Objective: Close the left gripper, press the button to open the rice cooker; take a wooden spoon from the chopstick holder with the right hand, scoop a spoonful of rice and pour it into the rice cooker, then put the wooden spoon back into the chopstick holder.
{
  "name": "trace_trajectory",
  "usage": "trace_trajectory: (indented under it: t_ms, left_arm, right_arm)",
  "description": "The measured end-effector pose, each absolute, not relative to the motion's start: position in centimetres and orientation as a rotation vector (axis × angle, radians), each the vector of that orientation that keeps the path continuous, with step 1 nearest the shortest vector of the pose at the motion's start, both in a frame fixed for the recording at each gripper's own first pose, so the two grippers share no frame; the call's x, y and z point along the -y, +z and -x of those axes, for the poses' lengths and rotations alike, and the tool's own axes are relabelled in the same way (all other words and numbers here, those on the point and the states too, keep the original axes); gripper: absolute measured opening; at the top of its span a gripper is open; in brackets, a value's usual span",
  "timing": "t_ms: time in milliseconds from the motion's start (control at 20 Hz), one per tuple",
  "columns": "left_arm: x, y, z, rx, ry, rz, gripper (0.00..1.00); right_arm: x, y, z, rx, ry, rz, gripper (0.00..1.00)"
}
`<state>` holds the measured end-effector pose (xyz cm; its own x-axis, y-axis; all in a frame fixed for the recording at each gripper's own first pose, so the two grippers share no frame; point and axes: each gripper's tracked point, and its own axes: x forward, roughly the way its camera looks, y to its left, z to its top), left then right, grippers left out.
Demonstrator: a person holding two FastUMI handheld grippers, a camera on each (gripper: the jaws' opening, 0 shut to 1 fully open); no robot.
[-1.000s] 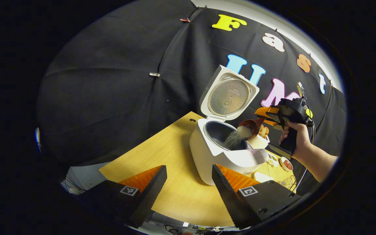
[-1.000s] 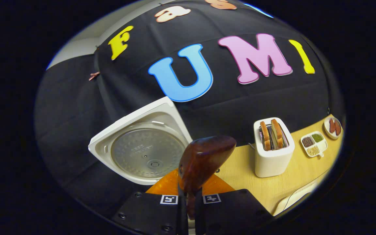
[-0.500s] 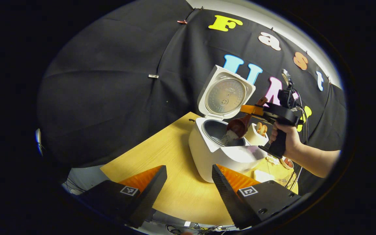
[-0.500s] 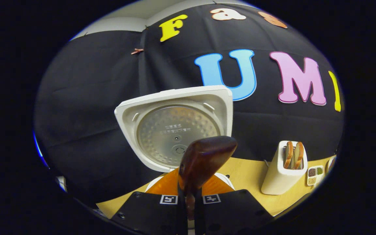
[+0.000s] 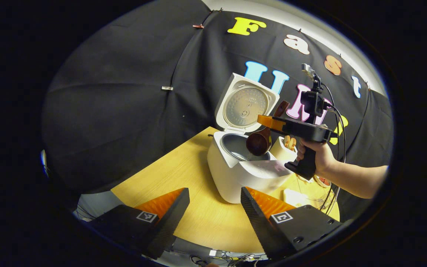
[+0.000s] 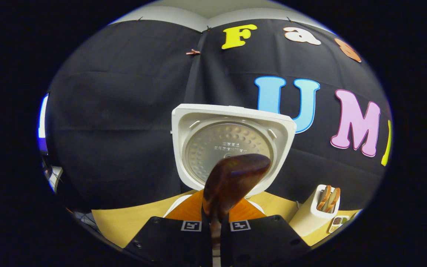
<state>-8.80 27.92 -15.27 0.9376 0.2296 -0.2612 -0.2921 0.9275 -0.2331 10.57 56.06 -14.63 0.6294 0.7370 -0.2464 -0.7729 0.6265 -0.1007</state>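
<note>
White and open, the rice cooker (image 5: 235, 167) stands on the wooden table (image 5: 184, 174) with its lid (image 5: 244, 105) tipped up and back against the black cloth wall, the metal inner plate facing forward. Its dark inner pot (image 5: 235, 146) is uncovered; whether rice lies in it cannot be told. In the left gripper view the left gripper (image 5: 213, 202) hangs low over the near table edge, its two fingers spread wide with nothing between them and a bare stretch of tabletop ahead up to the cooker's front. Over the pot's right rim hangs the wooden spoon (image 5: 260, 141), bowl down and handle rising up and to the right, so its long axis runs steeply tilted. The right gripper (image 5: 269, 121), held by a hand (image 5: 319, 157), reaches in level from the right and clamps the spoon's handle. Just behind and right of the cooker stands a white toaster (image 5: 284, 148) with bread slices in its slots.

In the right gripper view the right gripper's fingers (image 6: 202, 237) press together on the spoon handle, the bowl (image 6: 232, 178) standing up in front of the lid. At the right stand the toaster (image 6: 315, 211) with toast, and beside it a small divided dish (image 6: 337, 221) at the table's edge.
</note>
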Motion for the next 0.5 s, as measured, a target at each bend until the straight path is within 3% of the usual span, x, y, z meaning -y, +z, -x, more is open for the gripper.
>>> trace_trajectory:
  t_ms: [450,500]
  left_arm:
    - [-22.5,-14.9,7.9,-0.228,0.170,0.253,0.96]
    - [-21.9,-15.1,7.6,-0.229,0.154,0.245,0.96]
  right_arm:
    - [-45.6,-7.9,-13.7,-0.220,0.688,-0.095,0.13]
    - [-43.6,-7.7,-14.2,-0.223,0.659,-0.099,0.08]
